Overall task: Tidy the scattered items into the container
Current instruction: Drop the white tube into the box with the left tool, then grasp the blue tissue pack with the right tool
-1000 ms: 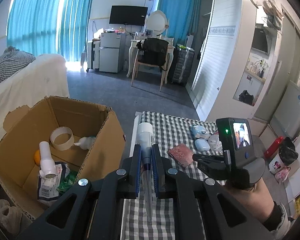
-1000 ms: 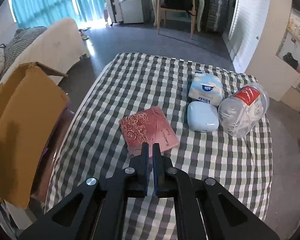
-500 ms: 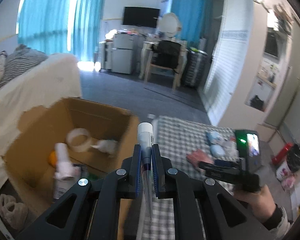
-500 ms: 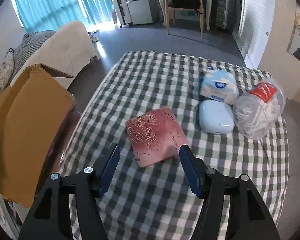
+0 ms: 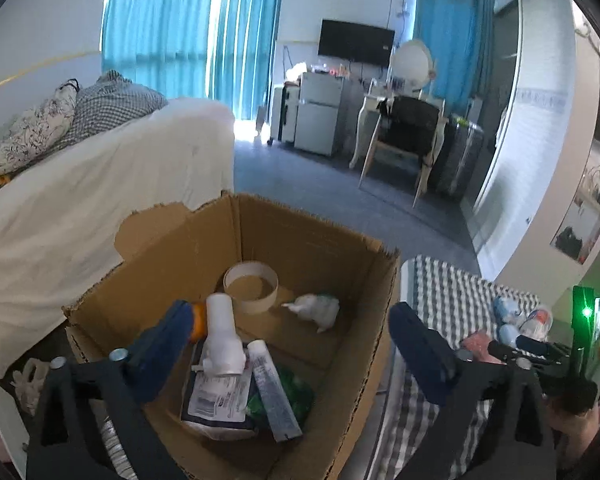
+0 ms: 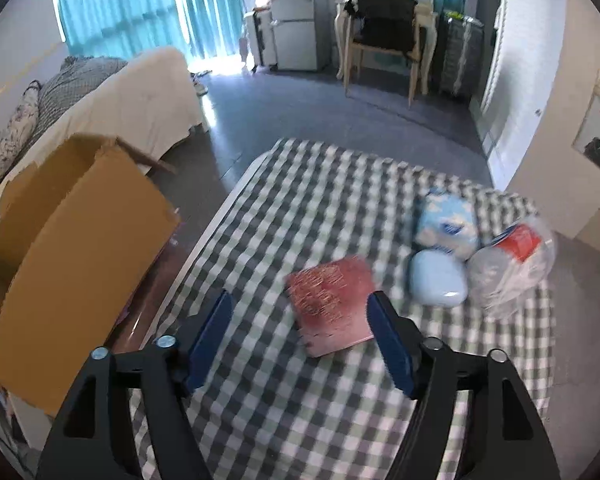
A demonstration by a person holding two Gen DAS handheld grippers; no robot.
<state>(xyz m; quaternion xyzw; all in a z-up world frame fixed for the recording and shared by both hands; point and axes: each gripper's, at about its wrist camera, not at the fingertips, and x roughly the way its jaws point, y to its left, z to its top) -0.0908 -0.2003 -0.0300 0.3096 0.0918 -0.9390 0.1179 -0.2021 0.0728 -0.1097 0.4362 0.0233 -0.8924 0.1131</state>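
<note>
The cardboard box (image 5: 312,240) stands left of the checked table (image 6: 300,200). My left gripper (image 5: 292,332) is open above the box, empty. Inside lie a grey tube (image 5: 274,390), a white bottle (image 5: 222,336), a tape roll (image 5: 251,287), a white wad (image 5: 318,308) and a packet (image 5: 216,400). My right gripper (image 6: 300,320) is open just above the table, its jaws on either side of a pink embossed wallet (image 6: 330,304). A tissue pack (image 6: 446,226), a pale blue case (image 6: 438,282) and a clear bag with a red label (image 6: 508,268) lie to the right.
A white-covered sofa (image 5: 100,200) sits behind the box. The box also shows in the right wrist view (image 6: 72,248), left of the table edge. A chair (image 6: 384,36) and a small fridge (image 6: 296,32) stand across the grey floor.
My left gripper moved left over the box and opened; the tube it held now lies in the box. My right gripper opened and went forward to straddle the pink wallet.
</note>
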